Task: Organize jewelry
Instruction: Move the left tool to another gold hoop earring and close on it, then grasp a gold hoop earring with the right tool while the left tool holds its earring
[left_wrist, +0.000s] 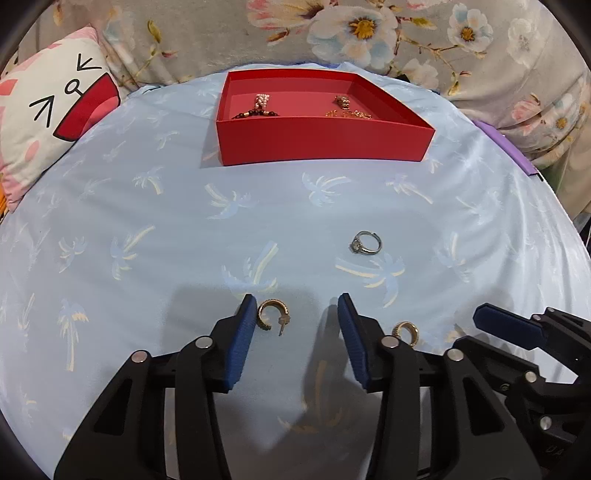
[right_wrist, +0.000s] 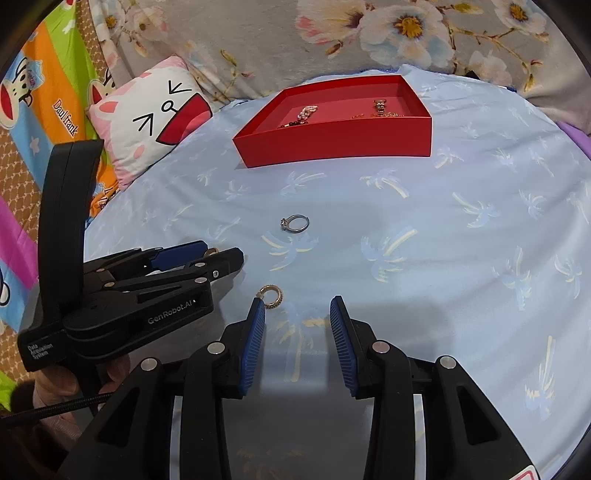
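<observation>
While I'm lining both tools up over the loose pieces, the left tool (left_wrist: 297, 306) is sitting spread around a gold hoop earring (left_wrist: 272, 314), which is lying just inside its left pad and not yet pinched. The right tool (right_wrist: 297, 308) is also spread w/ nothing between the pads; a second gold hoop (right_wrist: 272, 294) is lying just off its left fingertip, so I'm judging that one is its target. Both are pointing steeply down bc the pieces are lying flat on the blue palm-print sheet (left_wrist: 147, 221). A silver ring (left_wrist: 365, 242) is waiting farther out, btwn the tools and the red tray (left_wrist: 325, 142), which is sitting at the far edge, already holding sorted pieces. Count: 2 hoops and 1 ring loose, 1 tray, approx 4 items inside it (beaded strand, pearl cluster, gold charm, gold chain), though I can't tell exactly.
</observation>
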